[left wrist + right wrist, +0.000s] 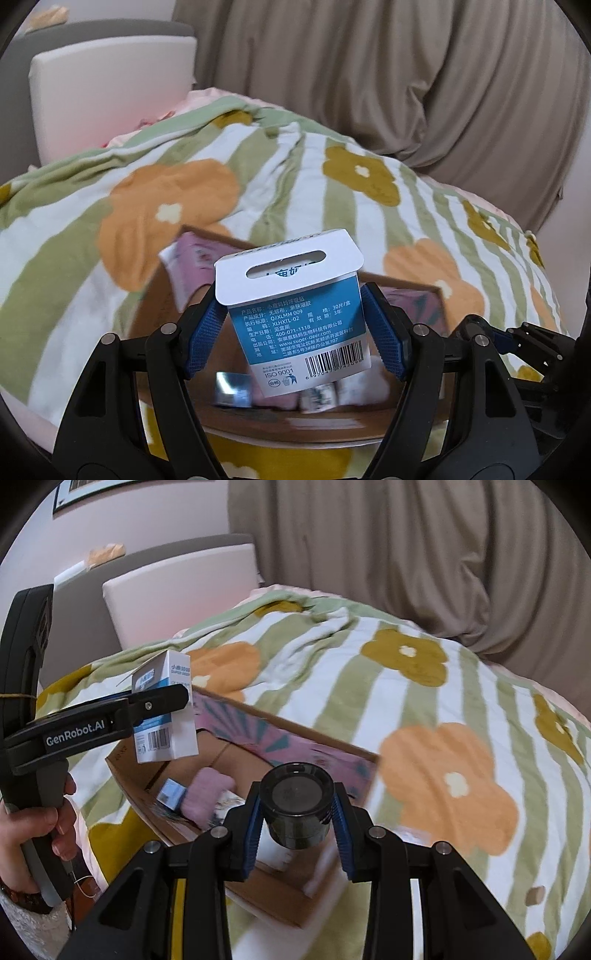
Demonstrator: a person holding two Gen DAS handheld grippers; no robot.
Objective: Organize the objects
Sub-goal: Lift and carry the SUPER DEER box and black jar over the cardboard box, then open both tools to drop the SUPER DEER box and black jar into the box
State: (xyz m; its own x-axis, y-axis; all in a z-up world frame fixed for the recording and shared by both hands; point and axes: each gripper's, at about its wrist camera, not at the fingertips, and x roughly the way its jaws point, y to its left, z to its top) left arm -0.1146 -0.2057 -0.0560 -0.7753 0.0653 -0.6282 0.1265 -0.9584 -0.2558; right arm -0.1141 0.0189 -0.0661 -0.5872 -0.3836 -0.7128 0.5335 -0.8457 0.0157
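Gripping blue box point(299, 317) w/ left gripper point(295, 328); right gripper point(297, 830) clamping dark jar point(297, 805), R view only, above cardboard box point(147, 775).

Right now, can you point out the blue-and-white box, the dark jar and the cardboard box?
blue-and-white box point(295, 325): left wrist view, printed blue back panel.
dark jar point(297, 805): right wrist view, round end face.
cardboard box point(258, 882): right wrist view, near brown wall.

A blue-and-white box point(295, 314) is showing "ISO 9001" and "400-071-1118"; the left gripper point(162, 701) is reading "GenRobot.AI".
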